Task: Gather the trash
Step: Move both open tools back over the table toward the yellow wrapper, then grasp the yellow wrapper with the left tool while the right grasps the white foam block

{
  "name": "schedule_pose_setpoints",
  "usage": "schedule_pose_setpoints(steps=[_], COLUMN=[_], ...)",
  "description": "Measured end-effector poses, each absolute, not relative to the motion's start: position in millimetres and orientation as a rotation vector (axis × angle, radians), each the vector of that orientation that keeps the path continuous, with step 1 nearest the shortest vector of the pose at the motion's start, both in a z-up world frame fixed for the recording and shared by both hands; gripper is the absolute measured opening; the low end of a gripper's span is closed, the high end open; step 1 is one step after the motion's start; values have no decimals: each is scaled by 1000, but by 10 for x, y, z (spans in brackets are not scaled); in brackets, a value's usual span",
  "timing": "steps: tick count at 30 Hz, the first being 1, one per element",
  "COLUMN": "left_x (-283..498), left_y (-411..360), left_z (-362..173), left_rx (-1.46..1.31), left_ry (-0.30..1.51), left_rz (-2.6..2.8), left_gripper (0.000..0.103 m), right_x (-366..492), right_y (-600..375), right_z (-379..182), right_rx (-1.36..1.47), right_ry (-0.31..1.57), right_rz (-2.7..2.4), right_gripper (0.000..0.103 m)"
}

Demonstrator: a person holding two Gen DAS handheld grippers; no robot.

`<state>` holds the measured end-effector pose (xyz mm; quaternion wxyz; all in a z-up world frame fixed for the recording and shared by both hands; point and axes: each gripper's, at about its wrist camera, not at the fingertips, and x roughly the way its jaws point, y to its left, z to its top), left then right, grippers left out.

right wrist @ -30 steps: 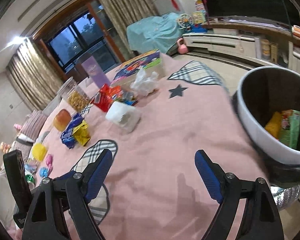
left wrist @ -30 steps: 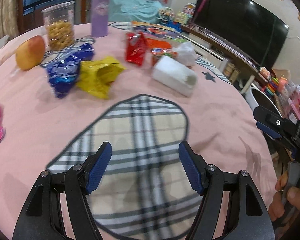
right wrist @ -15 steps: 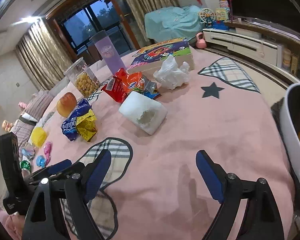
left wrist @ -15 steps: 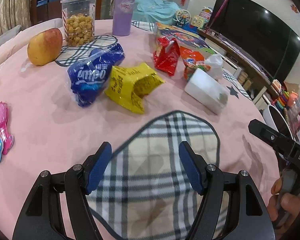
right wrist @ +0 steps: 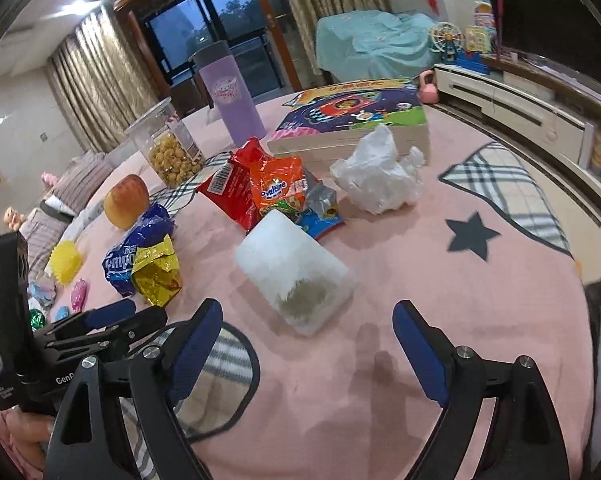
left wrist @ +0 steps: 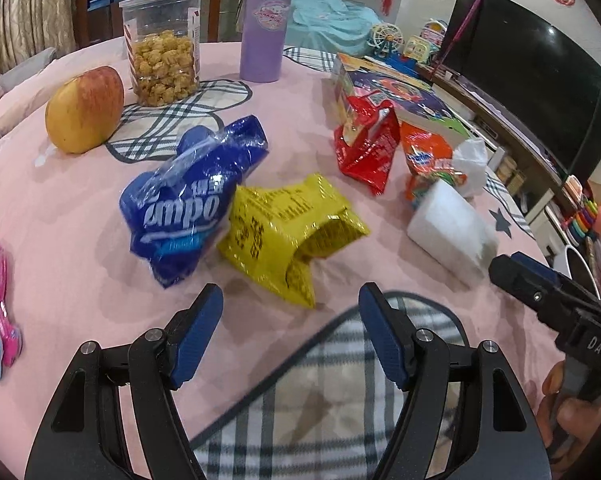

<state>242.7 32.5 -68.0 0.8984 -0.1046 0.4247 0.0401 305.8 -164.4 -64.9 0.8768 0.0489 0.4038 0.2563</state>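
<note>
- Pink tablecloth point(left wrist: 80, 216) is covering a table, with a TV point(left wrist: 540, 80) standing beyond it.
- Left gripper point(left wrist: 290, 312) is hovering with jaws apart and empty, just short of the yellow wrapper point(left wrist: 288, 232).
- Right gripper point(right wrist: 306, 326) is hovering spread and empty, just short of the white block point(right wrist: 292, 276).
- Blue bag point(left wrist: 188, 200) is touching the yellow wrapper; red packet point(left wrist: 364, 148) is lying farther back.

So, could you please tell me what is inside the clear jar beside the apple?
The clear jar holds golden, lumpy snack pieces filling roughly its lower half; the upper part looks empty. Its striped label hides some of the contents.
</note>
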Motion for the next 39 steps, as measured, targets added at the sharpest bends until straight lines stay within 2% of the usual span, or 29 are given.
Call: schedule_pose_setpoints(steps=[4, 5, 8, 9, 10, 11, 13, 15, 39], left_x=[2508, 2521, 2545, 2552, 2561, 2567, 2537, 2502, 2042], left_y=[347, 348, 332, 329, 324, 311, 276, 241, -637], left_z=[-718, -722, -726, -729, -732, -737, -728, -724, -538], left_rx=[-227, -227, -225, -228, -230, -230, -219, -213, -146], left_ry=[884, 882, 880, 878, 881, 887, 880, 879, 866], left_rz=[79, 79, 73, 62, 51, 40, 22, 3, -224], left_gripper=[71, 68, 52, 40, 32, 23, 18, 5, 4], right_x=[3147, 3173, 3215, 3227, 3234, 3244, 3238, 3208, 2435], right_y=[-1568, -1557, -1550, -1542, -1535, -1518, -1517, -1521, -2443], right_z=[-701, -721, -754, -762, -766, -782, -790, -775, -601], right_rx=[64, 61, 56, 52, 47, 36, 39, 37, 258], right_ry=[849, 852, 861, 864, 867, 879, 885, 880, 838], right_rz=[539, 536, 526, 524, 524, 522, 525, 525, 392], right_gripper=[88, 88, 87, 82, 67, 57, 54, 52, 51])
